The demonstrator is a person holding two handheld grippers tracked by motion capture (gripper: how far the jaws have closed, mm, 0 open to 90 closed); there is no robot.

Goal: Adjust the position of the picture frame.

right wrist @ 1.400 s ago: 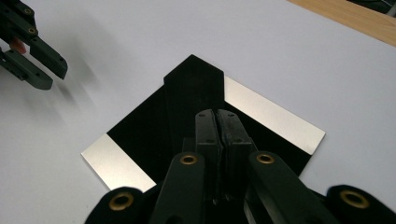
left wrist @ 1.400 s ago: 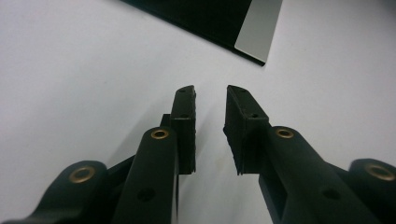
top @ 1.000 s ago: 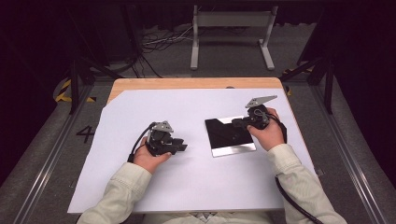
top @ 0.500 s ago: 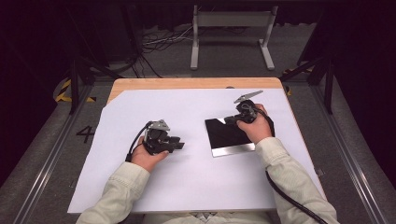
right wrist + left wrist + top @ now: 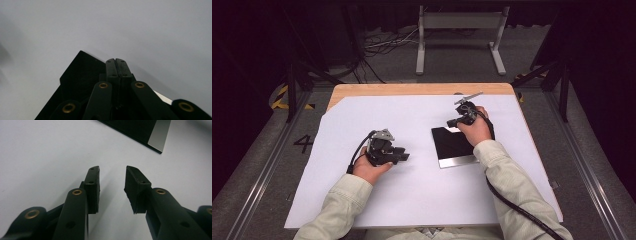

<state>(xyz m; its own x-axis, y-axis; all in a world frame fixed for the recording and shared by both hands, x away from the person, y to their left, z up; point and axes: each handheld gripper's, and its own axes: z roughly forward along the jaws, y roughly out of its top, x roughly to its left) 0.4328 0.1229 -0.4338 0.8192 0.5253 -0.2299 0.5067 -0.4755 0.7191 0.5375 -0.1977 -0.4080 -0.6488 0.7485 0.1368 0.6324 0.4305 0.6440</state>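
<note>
Guessing this black flat panel (image 5: pixel 454 145) with its silver edge strip is stiff, thin and slick. It lies under the right tool (image 5: pixel 452 121), jaws together; the left tool (image 5: pixel 111 186), jaws apart, sits nearby. Pinch an edge.

The high view is lit from above: the white sheet (image 5: pixel 422 150) covering the desk (image 5: pixel 412 89) is bright and even, while the floor and the room behind fall into deep darkness. Shadows under the hands are short and soft. The black panel (image 5: pixel 452 145) carries a pale glare strip along its near edge. The picture is somewhat soft and grainy.

In the left gripper view the left tool (image 5: pixel 111 187) is fairly sharp, casting a faint grey shadow on the sheet; the far corners blur.

In the right gripper view the right tool (image 5: pixel 116 67) is dark and underexposed, the sheet a dull, featureless grey with vignetted corners.
</note>
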